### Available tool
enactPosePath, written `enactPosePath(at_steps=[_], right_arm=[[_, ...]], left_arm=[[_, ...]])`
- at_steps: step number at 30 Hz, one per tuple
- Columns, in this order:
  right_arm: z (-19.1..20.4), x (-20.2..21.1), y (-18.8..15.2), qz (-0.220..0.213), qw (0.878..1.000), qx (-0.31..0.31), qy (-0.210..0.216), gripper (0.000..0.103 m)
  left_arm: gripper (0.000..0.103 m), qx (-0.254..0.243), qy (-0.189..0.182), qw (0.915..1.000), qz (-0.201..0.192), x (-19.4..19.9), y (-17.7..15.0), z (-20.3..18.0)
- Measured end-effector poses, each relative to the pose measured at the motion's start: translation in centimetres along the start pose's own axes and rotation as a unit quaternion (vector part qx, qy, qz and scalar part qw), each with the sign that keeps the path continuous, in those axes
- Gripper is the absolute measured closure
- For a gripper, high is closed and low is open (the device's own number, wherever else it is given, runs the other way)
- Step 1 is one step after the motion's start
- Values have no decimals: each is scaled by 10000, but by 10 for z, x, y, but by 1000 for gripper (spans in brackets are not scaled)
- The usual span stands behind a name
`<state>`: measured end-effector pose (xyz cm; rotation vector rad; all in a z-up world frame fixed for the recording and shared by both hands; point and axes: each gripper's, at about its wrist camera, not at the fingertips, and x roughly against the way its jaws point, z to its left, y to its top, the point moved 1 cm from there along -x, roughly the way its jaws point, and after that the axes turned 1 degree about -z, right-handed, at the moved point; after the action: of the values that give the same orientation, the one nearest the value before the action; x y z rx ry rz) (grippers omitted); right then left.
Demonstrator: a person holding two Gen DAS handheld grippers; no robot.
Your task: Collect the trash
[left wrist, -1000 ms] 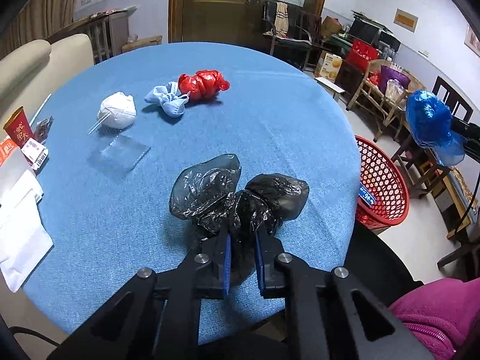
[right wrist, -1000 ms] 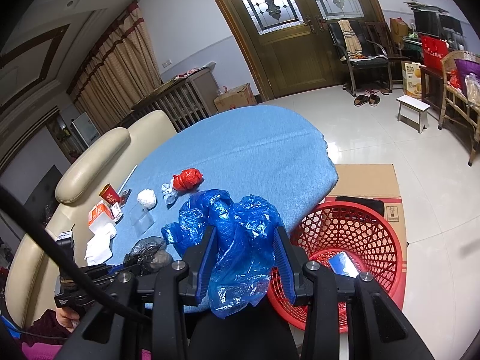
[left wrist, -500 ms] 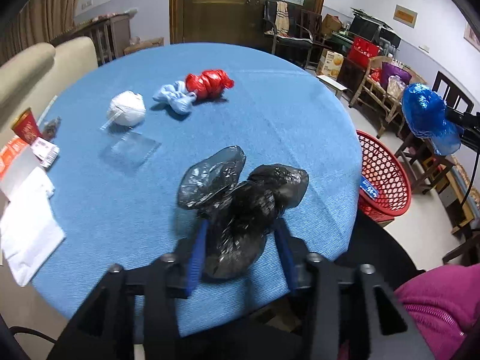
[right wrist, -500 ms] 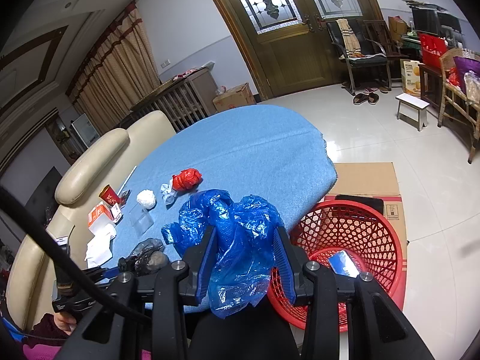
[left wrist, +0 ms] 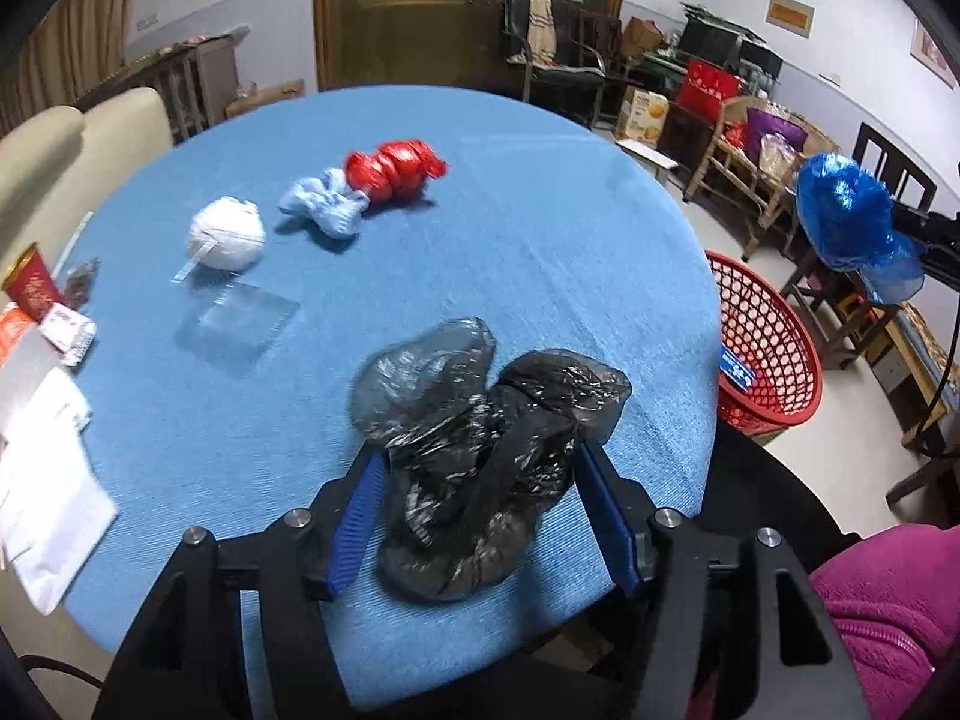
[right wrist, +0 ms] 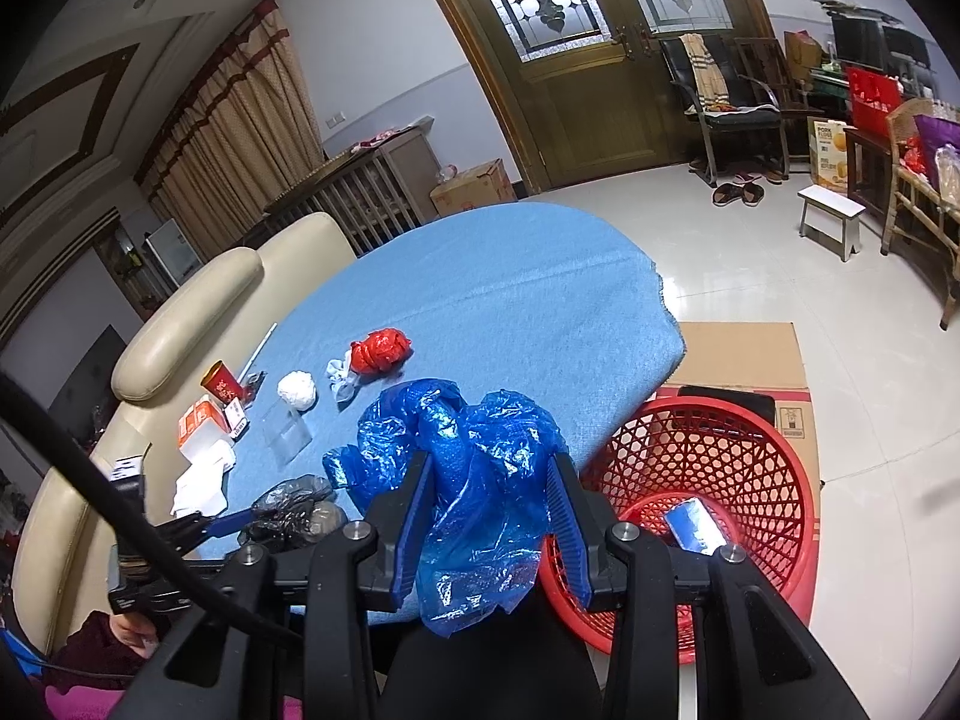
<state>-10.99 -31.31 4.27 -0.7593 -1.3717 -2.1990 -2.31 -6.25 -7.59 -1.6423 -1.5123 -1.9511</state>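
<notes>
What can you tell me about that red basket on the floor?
The red basket is a round plastic bin with openwork lattice walls and a solid rim. It stands upright on the pale tiled floor, close beside the blue-clothed table, partly on a flattened sheet of cardboard. Inside lies one small blue packet. The right gripper holds a crumpled blue plastic bag near its rim; whether they touch is unclear.

Bare blue cloth on the table [left wrist: 540, 252] is lying open toward the red basket [right wrist: 750, 468] (its mouth is gaping unobstructed).
</notes>
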Motion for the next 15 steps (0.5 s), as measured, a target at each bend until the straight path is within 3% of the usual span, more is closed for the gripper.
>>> enactPosePath(at_steps=[4, 5, 6, 9, 15], right_arm=[[1, -1, 0, 20, 10000, 3, -5, 62], [1, -2, 0, 27, 10000, -2, 0, 62], [2, -2, -1, 33, 10000, -10, 8, 62], [2, -4, -1, 35, 10000, -2, 17, 62], [2, -3, -2, 28, 10000, -10, 37, 62]], left_arm=[[40, -86, 2, 9999, 95, -11, -3, -8], [44, -61, -5, 9999, 92, -12, -4, -8], [56, -17, -34, 9999, 118, -14, -5, -7], [62, 46, -28, 9999, 93, -12, -4, -5], [65, 14, 62, 10000, -41, 0, 1, -9]])
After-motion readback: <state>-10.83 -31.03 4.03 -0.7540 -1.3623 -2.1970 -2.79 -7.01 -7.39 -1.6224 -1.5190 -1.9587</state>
